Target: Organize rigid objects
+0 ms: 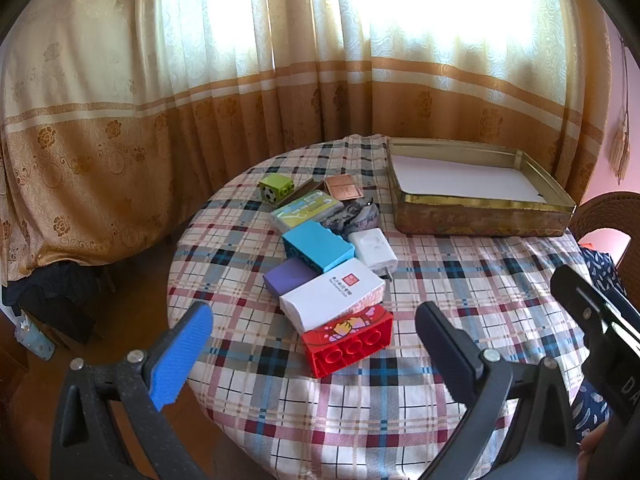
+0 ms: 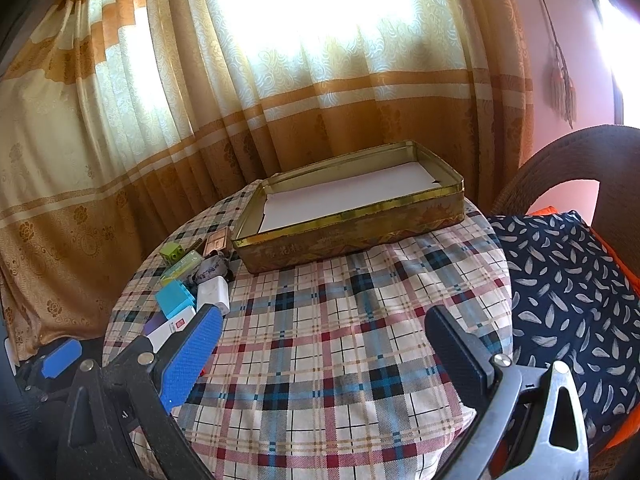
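Note:
A pile of small rigid objects lies on the plaid round table (image 1: pixel 460 280): a red brick (image 1: pixel 348 340), a white box (image 1: pixel 332 294), a purple block (image 1: pixel 286 276), a blue brick (image 1: pixel 318 246), a white charger (image 1: pixel 374 250), a green card pack (image 1: pixel 306 210), a copper case (image 1: pixel 342 188) and a green cube (image 1: pixel 276 187). A gold tin tray (image 1: pixel 480 216) lined with white paper stands at the back right; it also shows in the right wrist view (image 2: pixel 352 232). My left gripper (image 1: pixel 316 344) is open, just in front of the red brick. My right gripper (image 2: pixel 324 344) is open and empty over bare cloth.
Orange and cream curtains (image 1: pixel 240 100) hang behind the table. A wicker chair (image 2: pixel 560 168) with a navy patterned cushion (image 2: pixel 568 288) stands at the right. The table edge drops to the floor (image 1: pixel 132 280) on the left. The right gripper's body (image 1: pixel 592 312) shows at the left view's right edge.

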Motion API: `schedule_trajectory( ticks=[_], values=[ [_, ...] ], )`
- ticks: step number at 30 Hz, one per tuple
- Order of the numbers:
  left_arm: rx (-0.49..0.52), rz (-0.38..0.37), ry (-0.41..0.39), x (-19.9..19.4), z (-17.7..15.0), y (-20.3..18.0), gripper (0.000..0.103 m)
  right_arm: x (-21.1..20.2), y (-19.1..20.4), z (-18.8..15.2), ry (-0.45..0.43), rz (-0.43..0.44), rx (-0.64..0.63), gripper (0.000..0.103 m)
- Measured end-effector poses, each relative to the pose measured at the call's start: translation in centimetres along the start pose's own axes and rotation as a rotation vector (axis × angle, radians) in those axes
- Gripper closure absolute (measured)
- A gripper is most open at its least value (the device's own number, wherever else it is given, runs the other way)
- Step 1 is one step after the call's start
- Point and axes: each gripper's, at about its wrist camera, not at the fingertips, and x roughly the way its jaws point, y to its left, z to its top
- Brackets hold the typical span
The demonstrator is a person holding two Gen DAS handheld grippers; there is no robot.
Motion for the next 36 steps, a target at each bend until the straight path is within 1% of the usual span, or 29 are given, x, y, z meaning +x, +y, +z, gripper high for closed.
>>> schedule_trajectory(
  ticks=[27,36],
  values=[
    [0.004,-0.008,0.013,0.5,-0.2,0.1,0.0,0.3,-0.1,-0.2,0.011,-0.001,0.004,0.001],
    [0.002,-0.008,0.059,2.7,-0.8,0.1,0.0,1.9,-0.3,-0.7,0.049,-0.006,-0.003,0.001]
  ],
)
